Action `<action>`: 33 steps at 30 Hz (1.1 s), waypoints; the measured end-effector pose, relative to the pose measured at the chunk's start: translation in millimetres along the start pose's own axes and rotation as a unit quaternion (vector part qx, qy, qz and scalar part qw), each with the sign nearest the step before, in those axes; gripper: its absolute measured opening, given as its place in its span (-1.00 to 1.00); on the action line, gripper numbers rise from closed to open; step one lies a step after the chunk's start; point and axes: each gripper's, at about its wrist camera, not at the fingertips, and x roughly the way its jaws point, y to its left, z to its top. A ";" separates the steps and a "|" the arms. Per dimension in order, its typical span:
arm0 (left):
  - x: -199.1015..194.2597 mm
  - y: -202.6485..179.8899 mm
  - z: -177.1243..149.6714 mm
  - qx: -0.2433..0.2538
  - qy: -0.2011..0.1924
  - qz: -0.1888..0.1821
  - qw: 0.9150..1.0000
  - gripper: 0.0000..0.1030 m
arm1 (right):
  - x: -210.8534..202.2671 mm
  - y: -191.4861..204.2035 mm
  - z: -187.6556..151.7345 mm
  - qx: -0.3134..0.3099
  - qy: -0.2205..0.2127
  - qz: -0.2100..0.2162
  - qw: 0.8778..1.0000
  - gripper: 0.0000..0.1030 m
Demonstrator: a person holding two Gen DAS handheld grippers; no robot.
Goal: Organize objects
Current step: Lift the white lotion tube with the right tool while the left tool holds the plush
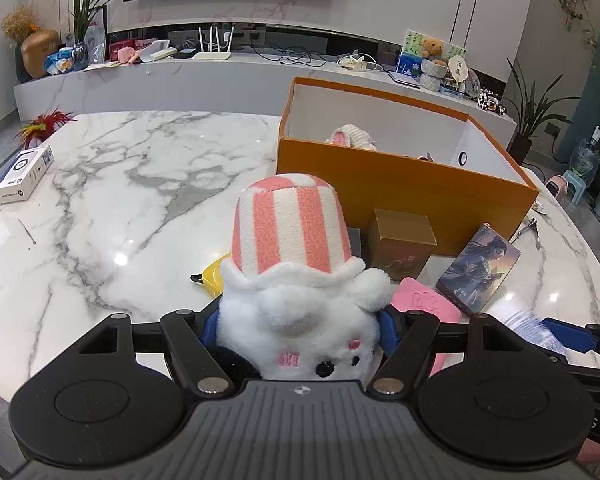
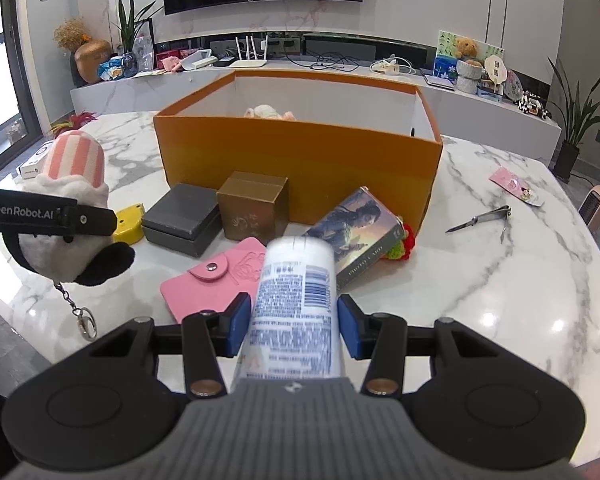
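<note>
My left gripper point(image 1: 300, 328) is shut on a white plush toy point(image 1: 296, 280) with a pink-and-white striped hat, held above the marble table point(image 1: 120, 208). A keychain clasp point(image 2: 85, 322) dangles under the toy in the right wrist view. My right gripper point(image 2: 294, 324) is shut on a white tube point(image 2: 296, 280) with blue print, its blue pads point(image 2: 238, 320) pressing both sides. Just beyond both stands an open orange box point(image 2: 300, 160) with a pale plush item point(image 2: 268, 112) inside.
In front of the box lie a gold box point(image 2: 252, 208), a dark grey box point(image 2: 184, 218), a pink wallet point(image 2: 208, 276), a book point(image 2: 360, 236) and a yellow item point(image 2: 128, 218). Nail clippers point(image 2: 484, 218) and a pink card point(image 2: 516, 184) lie right; a white carton point(image 1: 24, 176) lies far left.
</note>
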 end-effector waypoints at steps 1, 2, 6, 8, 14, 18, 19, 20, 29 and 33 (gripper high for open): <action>-0.6 -1.1 0.1 0.001 -0.001 0.000 1.000 0.61 | -0.9 0.0 0.7 0.000 -0.002 0.000 1.000 -0.47; -1.6 -2.5 0.2 0.002 -0.002 0.000 1.000 0.61 | -1.9 0.0 1.5 -0.001 -0.003 0.000 1.000 -0.58; -1.6 -5.7 1.4 0.005 -0.004 0.002 1.000 0.61 | -3.1 -1.0 2.4 0.000 -0.003 -0.002 1.000 -0.54; -0.8 -5.1 1.3 0.003 -0.001 0.000 1.000 0.61 | 1.5 -3.4 0.3 0.005 0.006 0.000 1.000 -0.53; 0.3 -2.4 1.2 0.000 -0.001 -0.001 1.000 0.61 | 16.1 -10.2 -14.5 0.017 0.044 0.015 0.999 -0.32; 0.2 2.3 2.5 -0.007 -0.004 0.000 1.000 0.61 | 14.4 -20.4 -15.0 0.040 0.042 0.022 0.998 -0.08; -0.1 3.2 2.7 -0.007 -0.004 0.000 1.000 0.62 | 12.8 -23.0 -15.4 0.044 0.040 0.027 0.998 -0.02; -0.5 3.9 2.8 -0.006 -0.004 0.000 1.000 0.62 | 12.1 -24.0 -15.6 0.046 0.041 0.036 0.997 0.00; -1.9 17.9 2.3 -0.004 -0.012 0.010 1.000 0.62 | 1.9 14.2 -34.4 -0.043 0.118 0.267 0.956 0.38; -0.5 29.1 -4.6 0.003 -0.010 0.015 1.000 0.62 | 31.1 59.9 -77.6 -0.145 0.231 0.285 0.919 0.36</action>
